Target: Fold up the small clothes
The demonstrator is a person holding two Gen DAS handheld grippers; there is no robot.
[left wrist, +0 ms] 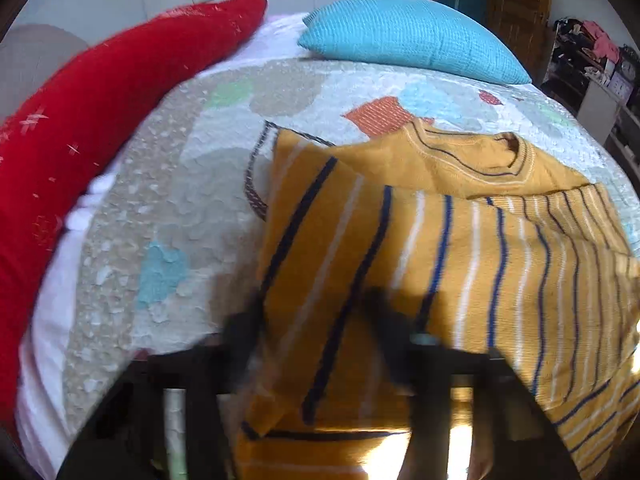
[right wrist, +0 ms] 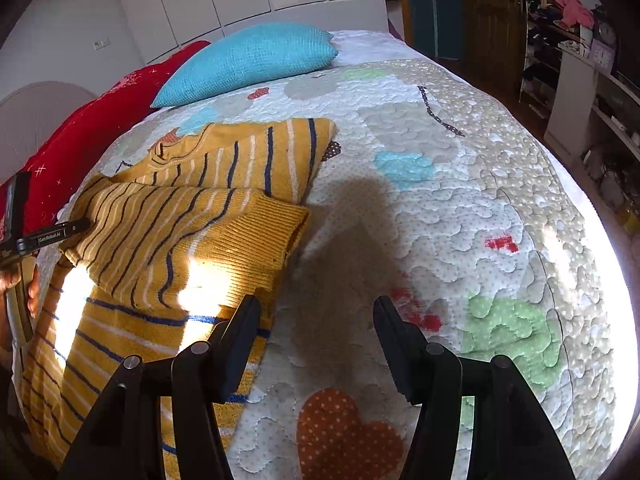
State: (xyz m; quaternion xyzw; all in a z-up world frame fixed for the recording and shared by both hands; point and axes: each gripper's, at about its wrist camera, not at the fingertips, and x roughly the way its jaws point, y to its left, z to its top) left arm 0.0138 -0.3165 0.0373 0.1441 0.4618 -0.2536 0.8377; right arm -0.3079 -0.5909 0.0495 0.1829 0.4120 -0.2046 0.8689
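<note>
A mustard sweater point(left wrist: 460, 248) with navy and white stripes lies partly folded on the quilted bed point(left wrist: 192, 184), collar toward the pillows. My left gripper point(left wrist: 316, 336) is at its near hem. Its fingers point(left wrist: 244, 340) are dark blurs on either side of a fold of the knit, and it reads as shut on that fabric. In the right wrist view the sweater point(right wrist: 192, 232) lies at the left, a sleeve folded across it. My right gripper point(right wrist: 316, 320) stands open just right of the sweater's edge, holding nothing. The left gripper point(right wrist: 40, 236) shows at the far left, held by a hand.
A turquoise pillow point(left wrist: 412, 36) and a long red cushion point(left wrist: 100, 100) lie at the head of the bed. The quilt point(right wrist: 460, 220) stretches bare to the right of the sweater. Shelves with clutter point(right wrist: 568, 40) stand beyond the bed's right side.
</note>
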